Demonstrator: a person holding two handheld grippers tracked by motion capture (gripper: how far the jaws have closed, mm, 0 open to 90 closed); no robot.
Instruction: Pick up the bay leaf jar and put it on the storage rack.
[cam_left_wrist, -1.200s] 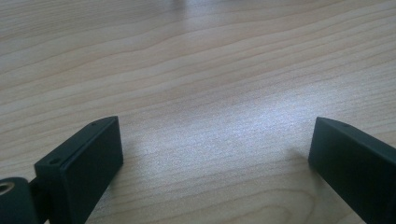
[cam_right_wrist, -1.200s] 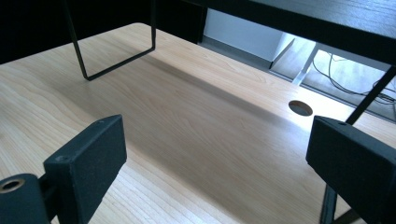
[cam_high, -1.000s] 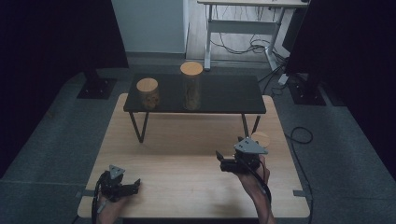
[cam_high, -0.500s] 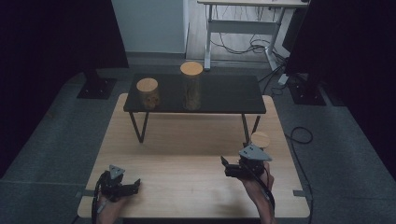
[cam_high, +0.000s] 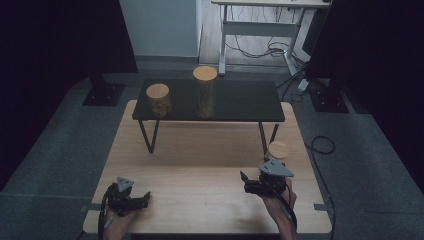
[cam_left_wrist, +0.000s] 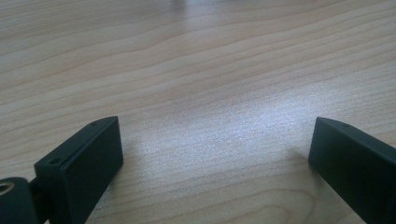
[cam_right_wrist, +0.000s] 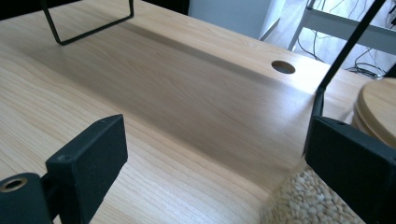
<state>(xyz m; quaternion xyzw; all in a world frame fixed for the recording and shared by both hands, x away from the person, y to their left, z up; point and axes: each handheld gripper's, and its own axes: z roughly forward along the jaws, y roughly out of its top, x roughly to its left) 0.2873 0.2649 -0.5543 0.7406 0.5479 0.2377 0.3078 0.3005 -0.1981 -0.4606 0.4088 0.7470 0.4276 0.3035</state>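
The right gripper (cam_high: 249, 182) has drawn back toward the person, jaws spread and empty. I think it has released the glass jar of pale grains with a round wooden lid (cam_high: 278, 150), at its 1 o'clock, on the light wooden table (cam_high: 200, 165). The left gripper (cam_high: 141, 199) rests released (no readable writing anywhere).

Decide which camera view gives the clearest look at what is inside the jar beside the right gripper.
The right gripper view: the jar sits close at the lower right, its pale grains plain through the glass under the wooden lid. The high view shows it small, mostly lid, just beyond the right gripper.
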